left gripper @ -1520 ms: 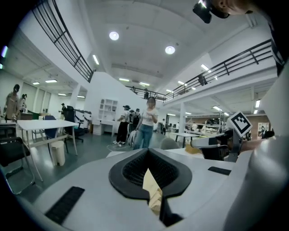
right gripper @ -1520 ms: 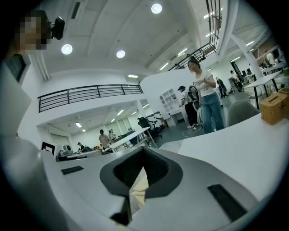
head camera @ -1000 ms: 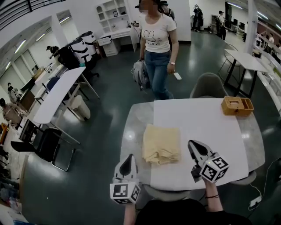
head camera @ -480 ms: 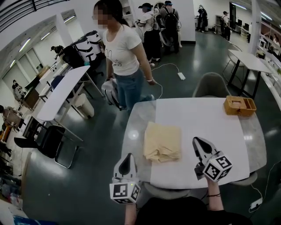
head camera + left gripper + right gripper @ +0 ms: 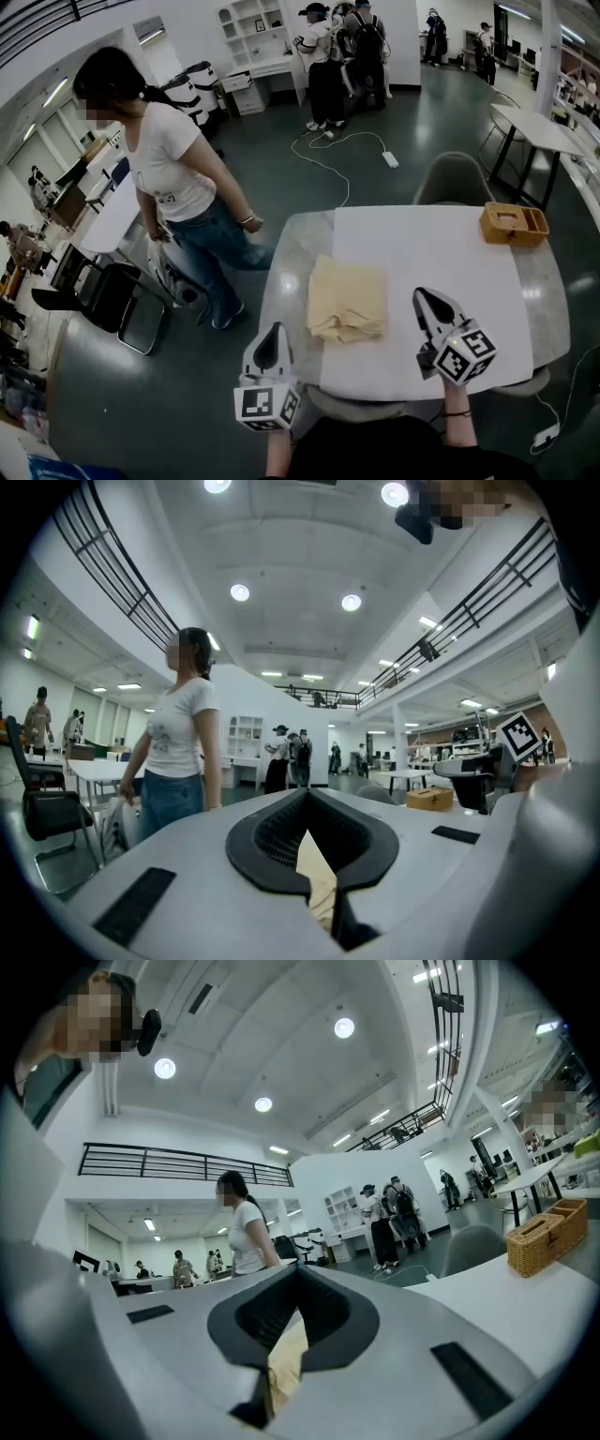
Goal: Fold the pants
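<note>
The beige pants (image 5: pixel 347 300) lie folded into a flat rectangle on the left part of the white table top (image 5: pixel 441 262), overlapping its edge. My left gripper (image 5: pixel 272 341) hovers at the table's near edge, just left of and below the pants, shut and empty. To the right of the pants, my right gripper (image 5: pixel 425 299) is over the white top, also shut with nothing in it. In the left gripper view the pants (image 5: pixel 316 874) show as a beige strip behind the shut left gripper (image 5: pixel 307 797). The right gripper view shows the pants (image 5: pixel 286 1354) the same way behind the right gripper (image 5: pixel 298 1270).
A woven basket (image 5: pixel 511 225) stands at the table's far right corner. A grey chair (image 5: pixel 455 180) is tucked behind the table. A person in a white shirt (image 5: pixel 178 187) stands close to the table's left side. A black chair (image 5: pixel 117 300) and several people are farther off.
The person in the white shirt has walked from behind the table round to its left side. Both grippers and the pants have stayed put.
</note>
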